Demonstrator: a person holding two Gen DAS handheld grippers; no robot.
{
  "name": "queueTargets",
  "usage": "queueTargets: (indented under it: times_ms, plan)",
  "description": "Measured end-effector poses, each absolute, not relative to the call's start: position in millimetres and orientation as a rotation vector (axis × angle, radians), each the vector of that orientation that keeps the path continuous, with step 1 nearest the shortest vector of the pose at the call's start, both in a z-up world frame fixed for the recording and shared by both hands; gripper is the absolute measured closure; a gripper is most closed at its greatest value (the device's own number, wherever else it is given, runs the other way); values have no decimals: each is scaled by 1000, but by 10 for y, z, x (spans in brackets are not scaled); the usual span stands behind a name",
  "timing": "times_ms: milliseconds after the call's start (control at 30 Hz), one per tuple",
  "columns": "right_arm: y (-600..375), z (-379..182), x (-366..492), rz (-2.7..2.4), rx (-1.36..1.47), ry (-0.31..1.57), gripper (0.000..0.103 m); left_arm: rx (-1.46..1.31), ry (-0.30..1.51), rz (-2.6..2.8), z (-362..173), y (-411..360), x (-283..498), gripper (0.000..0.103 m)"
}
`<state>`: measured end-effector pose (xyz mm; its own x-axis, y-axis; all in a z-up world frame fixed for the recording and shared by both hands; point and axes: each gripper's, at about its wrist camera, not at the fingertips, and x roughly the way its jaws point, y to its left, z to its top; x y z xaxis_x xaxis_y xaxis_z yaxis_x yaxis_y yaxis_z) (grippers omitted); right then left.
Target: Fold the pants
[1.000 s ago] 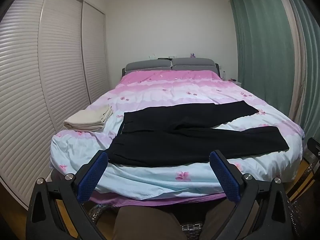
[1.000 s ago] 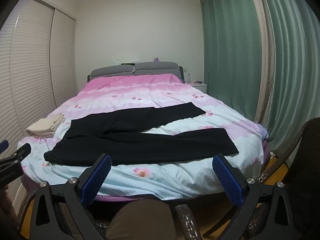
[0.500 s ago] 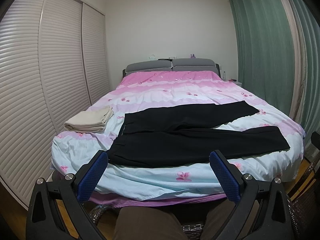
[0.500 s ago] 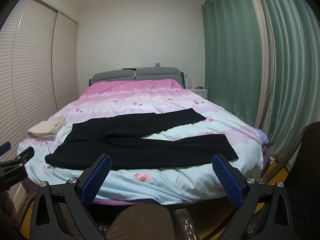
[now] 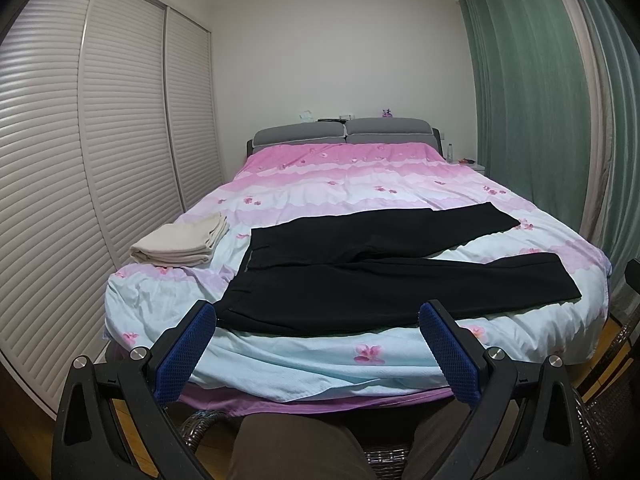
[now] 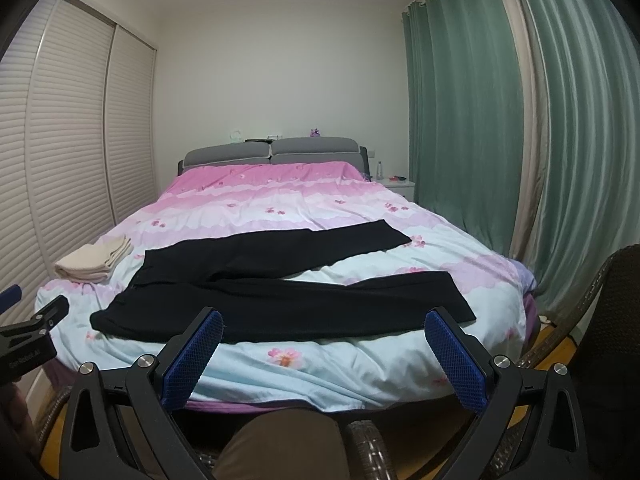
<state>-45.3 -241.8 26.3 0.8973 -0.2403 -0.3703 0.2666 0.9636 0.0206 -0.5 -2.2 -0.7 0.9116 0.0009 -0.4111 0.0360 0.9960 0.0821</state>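
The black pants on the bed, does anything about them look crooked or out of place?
Slightly. The black pants lie flat across the bed but their legs splay apart in a V toward the curtain side, not stacked. Nothing is damaged or spilled.

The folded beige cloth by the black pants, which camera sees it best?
The left wrist view: the folded beige cloth looks bigger and its stacked layers show. In the right wrist view it sits smaller, off by the bed's left edge.

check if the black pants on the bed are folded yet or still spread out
Spread out, not folded: the black pants lie flat on the bed, both legs apart and fully extended.
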Motion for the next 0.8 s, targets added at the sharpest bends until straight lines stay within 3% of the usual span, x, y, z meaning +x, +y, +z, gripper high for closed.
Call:
queueTargets:
  times_ms: [800]
  plan:
    - [-2421, 273, -460, -266, 78, 367, 1, 91, 414, -16, 4, -2, -12, 0]
